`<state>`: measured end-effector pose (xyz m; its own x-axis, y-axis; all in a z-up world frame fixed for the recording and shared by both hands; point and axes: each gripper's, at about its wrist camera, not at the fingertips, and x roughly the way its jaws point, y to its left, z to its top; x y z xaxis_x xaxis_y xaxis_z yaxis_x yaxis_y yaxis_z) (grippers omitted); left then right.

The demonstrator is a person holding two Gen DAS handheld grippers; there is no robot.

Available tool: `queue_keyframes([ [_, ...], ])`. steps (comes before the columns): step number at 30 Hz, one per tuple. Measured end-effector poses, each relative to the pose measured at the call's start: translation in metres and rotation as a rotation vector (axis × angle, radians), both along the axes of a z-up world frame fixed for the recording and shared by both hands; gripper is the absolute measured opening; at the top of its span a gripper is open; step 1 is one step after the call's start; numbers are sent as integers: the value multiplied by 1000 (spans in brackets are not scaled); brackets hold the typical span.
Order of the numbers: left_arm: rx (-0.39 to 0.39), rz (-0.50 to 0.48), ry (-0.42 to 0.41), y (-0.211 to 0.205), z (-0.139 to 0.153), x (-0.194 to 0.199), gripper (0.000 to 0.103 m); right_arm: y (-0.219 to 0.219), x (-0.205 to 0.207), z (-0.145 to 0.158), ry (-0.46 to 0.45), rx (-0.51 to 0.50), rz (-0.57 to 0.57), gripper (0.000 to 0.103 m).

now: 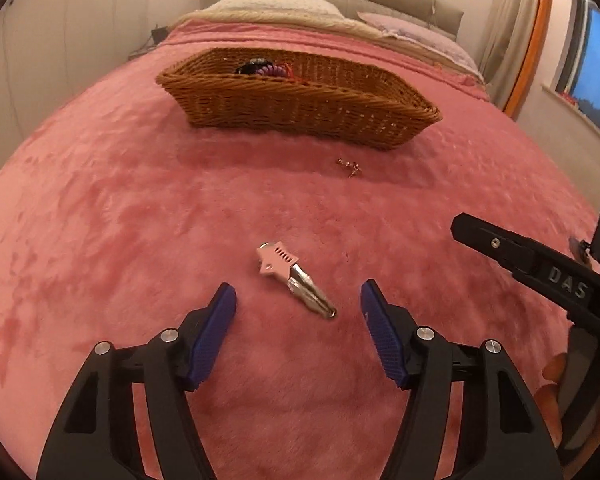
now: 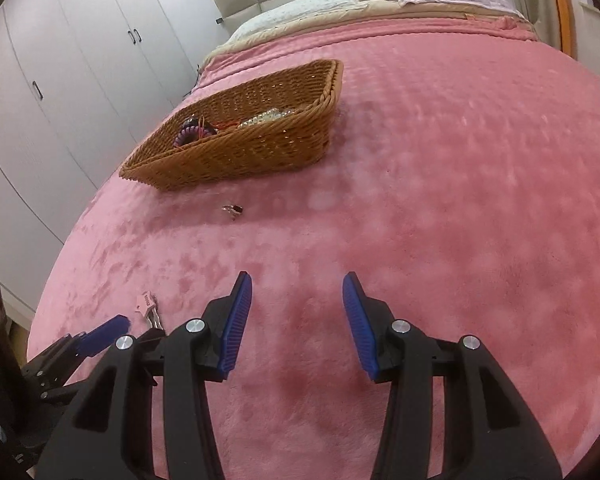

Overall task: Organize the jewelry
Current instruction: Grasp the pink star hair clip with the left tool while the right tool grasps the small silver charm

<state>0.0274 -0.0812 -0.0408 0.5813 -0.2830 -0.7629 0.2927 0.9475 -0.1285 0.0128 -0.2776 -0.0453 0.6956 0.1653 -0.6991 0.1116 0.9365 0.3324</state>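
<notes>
Straddling hair clip [image 1: 294, 279]: left hand-held gripper [image 1: 298, 300] agape | right hand-held gripper [image 2: 297, 292] agape, empty

A pink star hair clip [image 1: 290, 276] and small earring [image 1: 350, 167] lie before the jewelry-holding wicker basket [image 1: 300, 108].

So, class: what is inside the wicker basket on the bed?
In the basket: a purple coiled hair tie, red cord, pale beads. Its near wall hides the rest of the floor.
</notes>
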Motion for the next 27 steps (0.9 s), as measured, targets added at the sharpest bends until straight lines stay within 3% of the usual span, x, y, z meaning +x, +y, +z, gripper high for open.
queue_keyframes([
  [3, 57, 4, -1, -5, -2, 5, 43, 9, 6, 1, 16, -26, 24, 44],
  [5, 83, -32, -10, -3, -1, 8, 15, 20, 12, 4, 14, -53, 63, 44],
  [8, 63, -115, -8, 13, -1, 13, 1, 33, 22, 8, 12, -100, 99, 44],
  [15, 40, -228, -31, 54, 4, 45, 1, 64, 69, 4, 35, -181, 140, 44],
  [19, -65, -229, 4, 65, 0, 61, 1, 70, 89, -2, 51, -195, 131, 38],
  [21, -77, -230, 2, 63, -4, 62, 1, 73, 95, -3, 55, -209, 126, 37],
  [27, -106, -219, 12, 61, -8, 66, 2, 79, 107, -7, 60, -240, 129, 11],
])
